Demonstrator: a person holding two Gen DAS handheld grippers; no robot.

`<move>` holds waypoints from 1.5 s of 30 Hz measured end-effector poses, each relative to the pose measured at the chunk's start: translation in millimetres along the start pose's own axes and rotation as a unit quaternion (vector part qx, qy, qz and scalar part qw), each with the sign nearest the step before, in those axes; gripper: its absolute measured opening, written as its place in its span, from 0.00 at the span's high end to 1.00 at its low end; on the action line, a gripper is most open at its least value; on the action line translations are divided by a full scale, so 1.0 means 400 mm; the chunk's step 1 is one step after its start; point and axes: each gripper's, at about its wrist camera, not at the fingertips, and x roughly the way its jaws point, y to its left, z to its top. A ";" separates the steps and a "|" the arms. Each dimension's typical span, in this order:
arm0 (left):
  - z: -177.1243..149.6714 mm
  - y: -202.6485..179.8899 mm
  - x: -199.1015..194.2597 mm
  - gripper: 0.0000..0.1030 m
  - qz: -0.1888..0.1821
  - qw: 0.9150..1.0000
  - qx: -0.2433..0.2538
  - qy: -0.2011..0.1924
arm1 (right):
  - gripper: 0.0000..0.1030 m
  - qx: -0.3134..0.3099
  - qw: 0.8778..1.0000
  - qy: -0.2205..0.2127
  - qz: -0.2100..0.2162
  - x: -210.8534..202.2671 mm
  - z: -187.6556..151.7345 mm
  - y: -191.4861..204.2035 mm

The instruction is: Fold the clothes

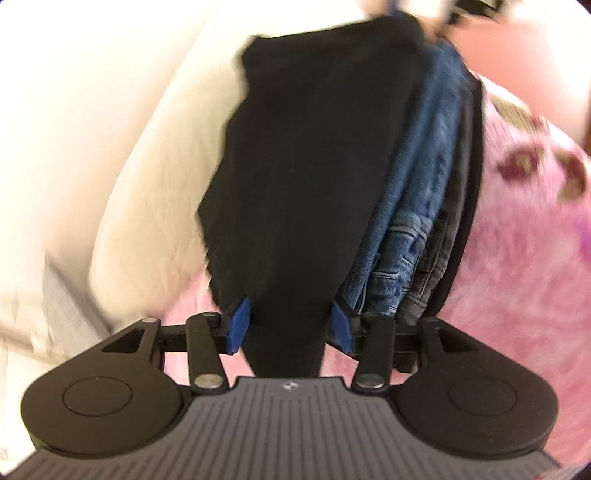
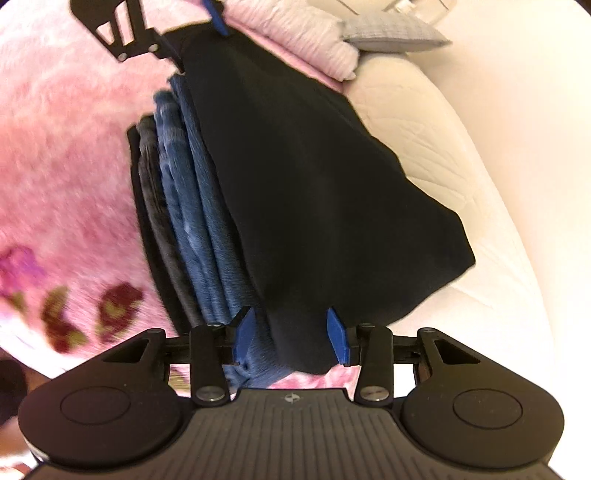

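A folded stack of clothes lies on a pink fluffy blanket (image 1: 517,258): a black garment (image 1: 314,166) on top, blue jeans (image 1: 424,184) and grey jeans (image 1: 439,269) under it. My left gripper (image 1: 291,326) is at one end of the stack, its blue pads (image 1: 238,325) against the black garment, which fills the gap. My right gripper (image 2: 291,338) is at the opposite end, closed on the black garment (image 2: 314,184) together with an edge of the blue jeans (image 2: 199,184). The left gripper (image 2: 122,29) also shows at the top of the right wrist view.
A white cushioned edge (image 1: 122,184) runs along one side of the stack, also seen as a white quilted surface (image 2: 461,166). Folded pale pink and grey cloths (image 2: 332,40) lie beyond the stack. The blanket has dark red flower prints (image 2: 110,306).
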 end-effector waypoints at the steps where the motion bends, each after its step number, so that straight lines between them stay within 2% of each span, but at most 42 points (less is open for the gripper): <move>1: 0.010 0.017 -0.012 0.57 -0.004 0.999 -0.038 0.007 | 0.59 0.019 1.000 -0.001 0.006 -0.017 0.002 -0.007; 3: 0.050 0.051 -0.015 0.57 -0.002 0.995 -0.104 0.011 | 0.59 0.071 0.997 -0.012 0.016 -0.055 0.007 -0.031; 5: 0.051 0.091 -0.027 0.57 0.003 0.986 -0.166 0.013 | 0.59 0.119 0.992 -0.027 0.021 -0.063 0.030 -0.057; 9: 0.062 0.137 0.000 0.57 0.000 0.968 -0.249 0.025 | 0.59 0.235 0.971 -0.039 0.035 -0.034 0.048 -0.140; 11: 0.093 0.129 0.045 0.59 -0.016 0.962 -0.268 0.050 | 0.59 0.293 0.954 -0.025 0.054 0.004 0.035 -0.172; 13: 0.094 0.176 0.044 0.59 -0.024 0.960 -0.269 0.070 | 0.59 0.343 0.936 -0.003 0.081 0.049 0.018 -0.194; 14: 0.081 0.170 0.059 0.59 -0.026 0.960 -0.268 0.076 | 0.59 0.363 0.927 0.010 0.096 0.066 0.007 -0.204; 16: 0.092 0.161 0.087 0.59 -0.028 0.960 -0.267 0.082 | 0.58 0.374 0.921 0.012 0.105 0.082 -0.007 -0.199; 17: 0.097 0.156 0.101 0.60 -0.029 0.960 -0.266 0.085 | 0.57 0.370 0.923 0.011 0.105 0.081 -0.007 -0.198; 20: 0.114 0.159 0.099 0.60 -0.032 0.958 -0.270 0.094 | 0.55 0.366 0.924 0.010 0.106 0.076 -0.008 -0.199; 22: 0.111 0.163 0.089 0.60 -0.032 0.956 -0.274 0.100 | 0.51 0.375 0.920 0.012 0.109 0.077 -0.008 -0.206; 24: 0.109 0.169 0.058 0.56 -0.027 0.950 -0.292 0.108 | 0.43 0.388 0.915 0.012 0.108 0.066 -0.008 -0.209; 25: 0.100 0.177 0.047 0.43 -0.024 0.945 -0.308 0.110 | 0.34 0.395 0.913 0.011 0.105 0.055 -0.009 -0.209; 26: 0.094 0.182 0.022 0.28 -0.023 0.938 -0.327 0.108 | 0.31 0.403 0.910 0.009 0.099 0.034 -0.016 -0.203; 27: 0.085 0.186 -0.007 0.25 -0.024 0.931 -0.350 0.105 | 0.29 0.410 0.907 0.009 0.095 0.017 -0.019 -0.202; 29: 0.073 0.195 -0.047 0.25 -0.026 0.918 -0.380 0.112 | 0.28 0.429 0.898 0.014 0.094 -0.016 -0.022 -0.190; 31: 0.060 0.184 -0.098 0.24 -0.035 0.909 -0.398 0.115 | 0.25 0.453 0.886 0.021 0.092 -0.054 -0.027 -0.175; 33: 0.050 0.167 -0.160 0.20 -0.039 0.903 -0.411 0.115 | 0.24 0.479 0.873 0.028 0.086 -0.099 -0.026 -0.156; 35: 0.038 0.154 -0.229 0.09 -0.038 0.898 -0.425 0.105 | 0.18 0.504 0.860 0.033 0.076 -0.153 -0.024 -0.138; 36: 0.028 0.156 -0.254 0.07 -0.040 0.896 -0.432 0.096 | 0.15 0.516 0.853 0.032 0.068 -0.181 -0.021 -0.127; 39: -0.009 0.162 -0.341 0.02 -0.045 0.890 -0.449 0.072 | 0.14 0.545 0.837 0.027 0.047 -0.268 -0.005 -0.086; 41: -0.035 0.164 -0.410 0.01 -0.043 0.889 -0.452 0.062 | 0.14 0.554 0.831 0.026 0.039 -0.325 0.017 -0.055; 45: -0.090 0.167 -0.520 0.01 -0.033 0.884 -0.463 0.050 | 0.14 0.561 0.827 0.021 0.025 -0.430 0.061 0.005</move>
